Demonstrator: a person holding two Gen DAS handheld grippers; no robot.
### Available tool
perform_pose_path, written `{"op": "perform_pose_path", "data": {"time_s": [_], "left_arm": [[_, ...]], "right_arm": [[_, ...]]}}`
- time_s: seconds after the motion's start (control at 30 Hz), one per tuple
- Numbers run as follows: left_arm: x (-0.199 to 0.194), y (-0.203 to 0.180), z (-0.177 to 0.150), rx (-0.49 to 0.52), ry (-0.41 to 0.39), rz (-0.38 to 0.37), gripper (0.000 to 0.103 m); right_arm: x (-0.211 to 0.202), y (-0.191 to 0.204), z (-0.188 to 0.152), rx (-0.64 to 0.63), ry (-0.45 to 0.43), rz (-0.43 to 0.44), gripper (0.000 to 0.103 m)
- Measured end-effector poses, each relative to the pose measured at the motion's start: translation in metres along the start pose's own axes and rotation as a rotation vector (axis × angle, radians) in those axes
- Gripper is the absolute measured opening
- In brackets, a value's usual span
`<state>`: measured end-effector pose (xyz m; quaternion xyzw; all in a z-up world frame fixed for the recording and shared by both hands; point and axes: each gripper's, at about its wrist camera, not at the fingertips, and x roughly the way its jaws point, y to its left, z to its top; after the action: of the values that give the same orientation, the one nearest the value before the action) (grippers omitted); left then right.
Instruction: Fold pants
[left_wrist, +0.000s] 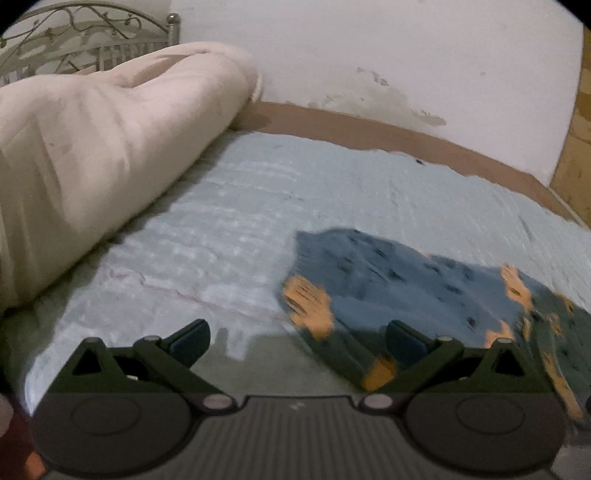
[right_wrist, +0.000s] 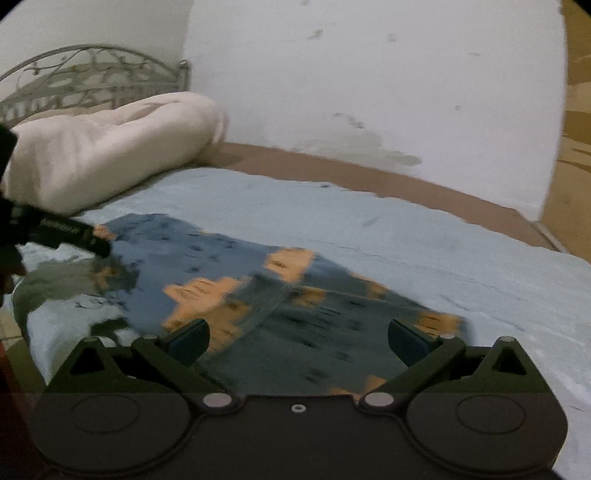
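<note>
The blue-and-orange pants (right_wrist: 258, 295) lie spread on the bed's pale blue sheet (right_wrist: 461, 258), near the rolled cream blanket (right_wrist: 110, 147), with both the left gripper (left_wrist: 297, 341) and right gripper (right_wrist: 297, 341) fingers wide apart, holding nothing.

A bedroom in a modest home: a bed spread with a pale blue textured cover (right_wrist: 424, 236), a rolled cream quilt (left_wrist: 110, 147) lying along its head edge below an ornate grey metal headboard (right_wrist: 96, 74), and a white plaster wall (left_wrist: 369, 48), stained and flaking, running along the far edge.
</note>
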<state>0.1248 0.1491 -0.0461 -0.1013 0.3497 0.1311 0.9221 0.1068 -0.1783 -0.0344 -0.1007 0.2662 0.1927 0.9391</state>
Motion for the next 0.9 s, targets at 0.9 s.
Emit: {"op": "perform_pose_path", "data": {"time_s": [0.9], "left_arm": [[0.038,0.032,0.004,-0.227,0.031,-0.223,0.074]], "right_arm": [[0.038,0.028,-0.005,-0.006,0.039,-0.018,0.102]]}}
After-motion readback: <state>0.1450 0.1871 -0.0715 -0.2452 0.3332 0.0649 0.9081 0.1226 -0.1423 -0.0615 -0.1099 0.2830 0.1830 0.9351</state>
